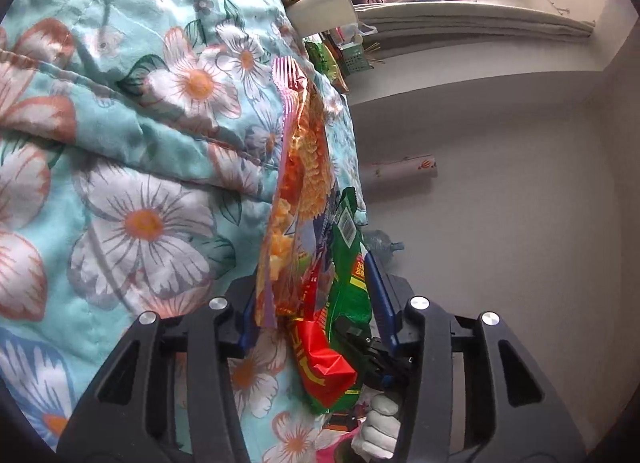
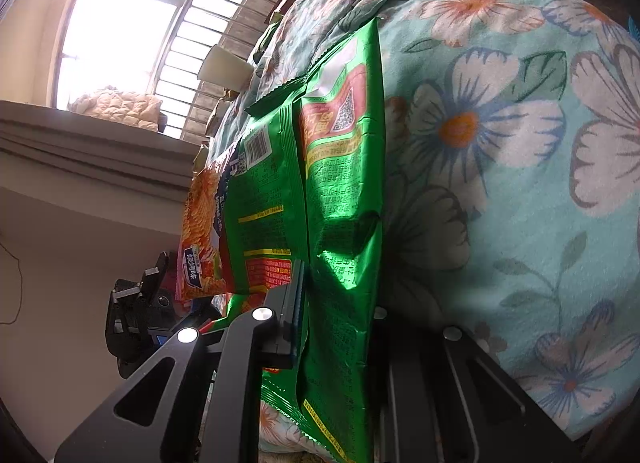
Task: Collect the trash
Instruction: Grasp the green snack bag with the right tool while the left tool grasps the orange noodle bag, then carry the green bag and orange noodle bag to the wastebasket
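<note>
My left gripper [image 1: 316, 303] is shut on an orange-and-pink snack wrapper [image 1: 298, 183], held edge-on beside the floral quilt [image 1: 140, 123]. A green snack bag [image 1: 348, 275] with a red end is pressed against it between the blue pads. My right gripper [image 2: 336, 303] is shut on that green snack bag [image 2: 340, 191], which fills the middle of the right wrist view. The orange wrapper [image 2: 200, 231] shows to its left there, with the left gripper's body [image 2: 136, 303] below it. A white gloved hand [image 1: 378, 427] shows low in the left wrist view.
A white bin [image 1: 324, 7] lies at the far end of the quilt, with more snack bags [image 1: 328, 59] and clutter around it. A window with bars [image 2: 168, 23], a grey ledge [image 1: 472, 23] and a plain wall [image 1: 500, 183] lie beside the bed.
</note>
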Action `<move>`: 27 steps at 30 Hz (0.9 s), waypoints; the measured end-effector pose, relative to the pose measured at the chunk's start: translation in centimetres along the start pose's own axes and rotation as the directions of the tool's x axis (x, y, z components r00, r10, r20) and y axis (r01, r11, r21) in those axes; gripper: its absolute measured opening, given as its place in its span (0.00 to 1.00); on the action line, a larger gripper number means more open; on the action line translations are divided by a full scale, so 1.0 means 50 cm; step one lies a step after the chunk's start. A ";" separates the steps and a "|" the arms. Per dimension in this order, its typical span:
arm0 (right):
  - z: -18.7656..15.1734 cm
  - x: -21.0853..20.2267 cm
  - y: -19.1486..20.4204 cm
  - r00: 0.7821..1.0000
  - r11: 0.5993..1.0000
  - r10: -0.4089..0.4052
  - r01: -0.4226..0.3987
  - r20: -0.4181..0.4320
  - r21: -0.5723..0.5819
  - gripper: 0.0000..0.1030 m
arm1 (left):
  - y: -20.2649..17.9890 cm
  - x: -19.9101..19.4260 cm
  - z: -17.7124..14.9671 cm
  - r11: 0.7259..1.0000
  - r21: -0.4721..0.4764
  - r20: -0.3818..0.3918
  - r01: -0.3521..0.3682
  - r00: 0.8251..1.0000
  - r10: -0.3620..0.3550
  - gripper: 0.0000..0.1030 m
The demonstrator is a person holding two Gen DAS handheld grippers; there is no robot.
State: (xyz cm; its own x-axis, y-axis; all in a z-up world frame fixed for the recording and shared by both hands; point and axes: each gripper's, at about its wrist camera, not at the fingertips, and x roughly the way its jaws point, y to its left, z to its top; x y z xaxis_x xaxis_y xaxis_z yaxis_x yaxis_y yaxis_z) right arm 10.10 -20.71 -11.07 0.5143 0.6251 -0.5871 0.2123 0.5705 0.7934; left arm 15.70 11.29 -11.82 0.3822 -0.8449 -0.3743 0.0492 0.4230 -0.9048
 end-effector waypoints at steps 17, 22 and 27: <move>0.010 -0.115 -0.026 0.968 0.976 0.216 -0.217 0.128 -0.007 0.05 | -0.178 0.005 0.002 0.973 0.227 0.051 -0.051 0.998 0.040 0.01; 0.021 -0.209 -0.055 0.937 0.965 0.260 -0.262 0.233 -0.026 0.04 | -0.270 0.047 -0.011 0.941 0.339 0.015 -0.003 1.000 -0.002 0.01; 0.037 -0.337 -0.113 0.893 0.968 0.237 -0.249 0.383 -0.018 0.04 | -0.382 0.145 -0.051 0.884 0.464 -0.068 0.061 0.997 -0.033 0.01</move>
State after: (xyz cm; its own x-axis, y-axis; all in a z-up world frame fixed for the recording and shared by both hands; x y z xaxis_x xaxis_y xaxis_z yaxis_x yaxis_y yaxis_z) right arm 1.74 -35.46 -5.38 0.8281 0.4888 -0.2745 0.0622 0.4066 0.9115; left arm 15.19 -3.75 2.24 0.3163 -0.8788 -0.3574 0.4953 0.4743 -0.7278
